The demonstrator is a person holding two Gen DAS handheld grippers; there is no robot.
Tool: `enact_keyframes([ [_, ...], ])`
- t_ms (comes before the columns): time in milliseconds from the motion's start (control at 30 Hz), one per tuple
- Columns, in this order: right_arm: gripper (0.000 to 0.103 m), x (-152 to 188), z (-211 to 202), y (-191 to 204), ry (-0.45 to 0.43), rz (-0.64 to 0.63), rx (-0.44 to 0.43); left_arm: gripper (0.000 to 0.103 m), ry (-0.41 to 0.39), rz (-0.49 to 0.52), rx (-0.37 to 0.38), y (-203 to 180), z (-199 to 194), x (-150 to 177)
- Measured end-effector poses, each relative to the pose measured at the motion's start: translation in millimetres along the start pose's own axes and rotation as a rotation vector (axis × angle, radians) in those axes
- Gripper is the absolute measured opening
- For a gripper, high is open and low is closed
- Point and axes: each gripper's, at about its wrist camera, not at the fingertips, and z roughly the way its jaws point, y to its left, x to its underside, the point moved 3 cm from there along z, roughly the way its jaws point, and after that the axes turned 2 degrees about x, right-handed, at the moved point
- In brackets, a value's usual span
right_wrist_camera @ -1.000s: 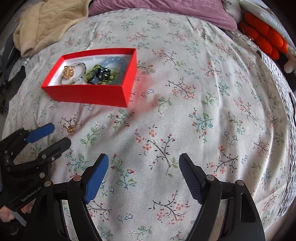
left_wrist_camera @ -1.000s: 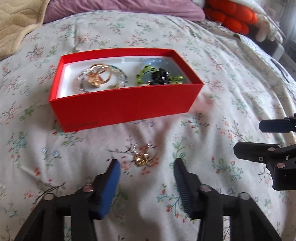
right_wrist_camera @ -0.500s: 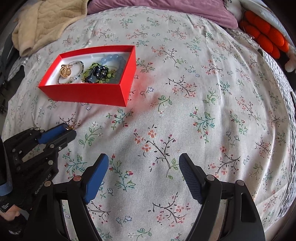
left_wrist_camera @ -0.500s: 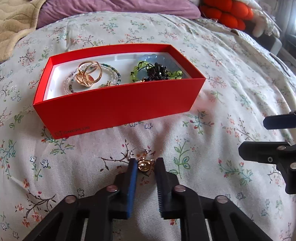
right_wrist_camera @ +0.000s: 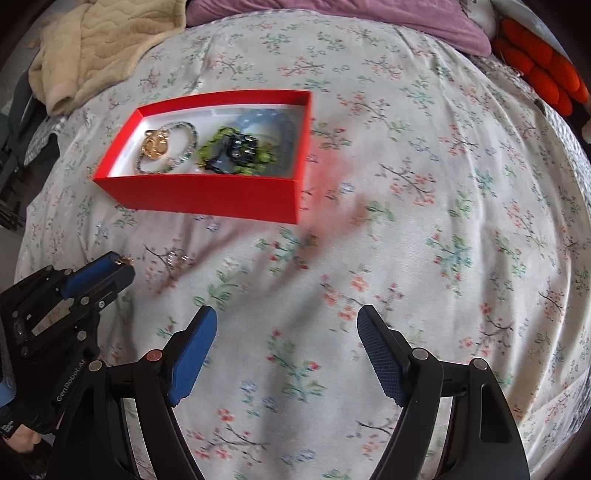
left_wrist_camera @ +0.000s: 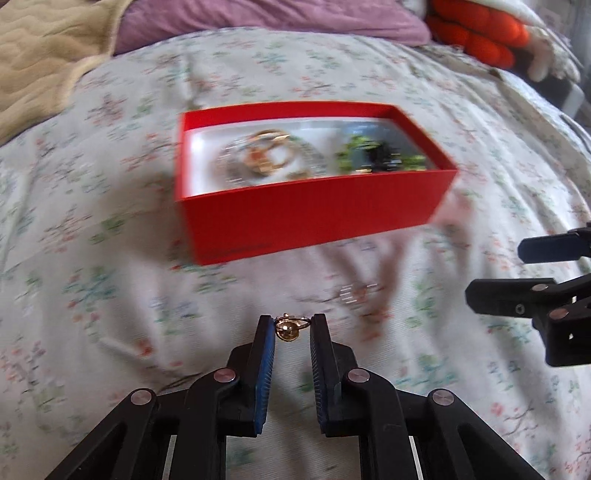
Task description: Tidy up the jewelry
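Observation:
My left gripper (left_wrist_camera: 291, 325) is shut on a small gold piece (left_wrist_camera: 288, 329), pinched at the very tips of the blue pads and held clear of the flowered bedspread (left_wrist_camera: 110, 295). In the right wrist view the left gripper (right_wrist_camera: 123, 263) sits at the lower left with the gold piece (right_wrist_camera: 125, 260) glinting at its tip. Beyond it stands the open red box (left_wrist_camera: 314, 218) holding gold rings with a beaded bracelet (left_wrist_camera: 269, 158) and green and black beads (left_wrist_camera: 380, 157). My right gripper (right_wrist_camera: 286, 326) hangs open over bare cloth, nothing between its fingers.
A small silvery piece (left_wrist_camera: 354, 291) lies on the bedspread between the red box (right_wrist_camera: 199, 195) and my left gripper; it is blurred. A beige blanket (right_wrist_camera: 103, 44), a purple pillow (right_wrist_camera: 332, 14) and an orange plush (right_wrist_camera: 543, 70) line the far side of the bed.
My left gripper went from wide open around the gold piece to shut on it, then drew it back from the box. The right gripper stayed open and hardly moved.

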Motion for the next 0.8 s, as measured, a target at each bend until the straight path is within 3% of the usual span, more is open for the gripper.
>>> enact_keyframes([
  [367,0.079,-16.4,21.0,53.2,0.011,-0.046,-0.051,0.014,0.042,-0.081,-0.044,42.3,-6.8,11.2],
  [600,0.054,-25.3,39.8,78.9,0.035,-0.065,-0.087,0.014,0.047,-0.092,-0.038,53.3,-11.4,16.7],
  [800,0.043,-28.6,46.2,80.5,0.031,-0.056,-0.068,0.014,0.05,-0.096,-0.034,56.9,-11.8,17.2],
])
